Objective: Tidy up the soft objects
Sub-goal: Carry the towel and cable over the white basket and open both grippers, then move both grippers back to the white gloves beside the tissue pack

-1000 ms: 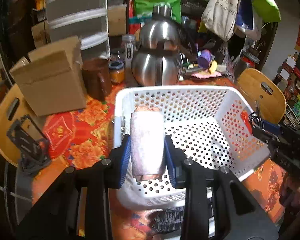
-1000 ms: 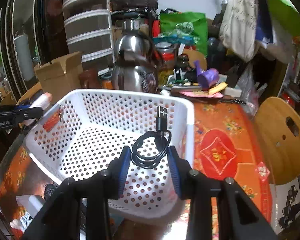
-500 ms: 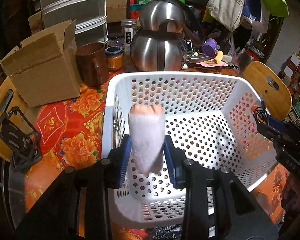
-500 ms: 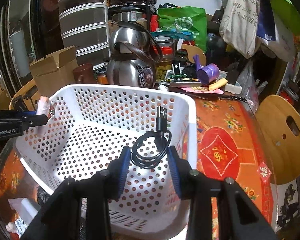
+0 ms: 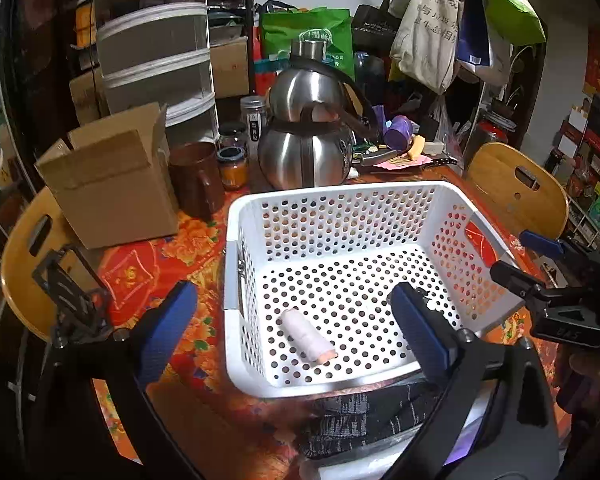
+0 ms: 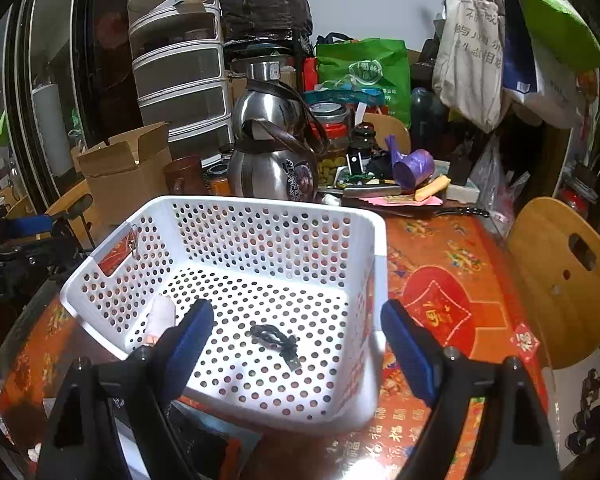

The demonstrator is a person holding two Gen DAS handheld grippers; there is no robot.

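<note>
Left wrist view: the left tool [image 5: 292, 316] stands wide open and holds nothing, its blue pads apart on either side of the near-left part of the white basket [image 5: 328, 196]. The rolled pale cloth [image 5: 308, 338] lies loose on the basket floor, near the front-left corner, touching neither pad. Risk noted: the right-hand pad reaches over the basket interior, so a careless withdrawal could catch the near rim and drag or tip the light basket on the tabletop [image 5: 180, 240]. A dark patterned fabric [image 5: 364, 416] lies just in front of the basket, below the tool, and looks still unsorted; it is limp and may slip from a shallow pinch. The left tool is pitched downward from above the front edge. Right wrist view: the right tool [image 6: 296, 340] is likewise spread open and empty, its left pad over the basket interior and its right pad outside the right wall. The black cable [image 6: 276, 340] lies coiled loosely on the floor, roughly mid-basket, clear of both pads. Risk noted: the straddled wall could be snagged if the tool shifts sideways. The right tool points down and forward from the front-right corner.
</note>
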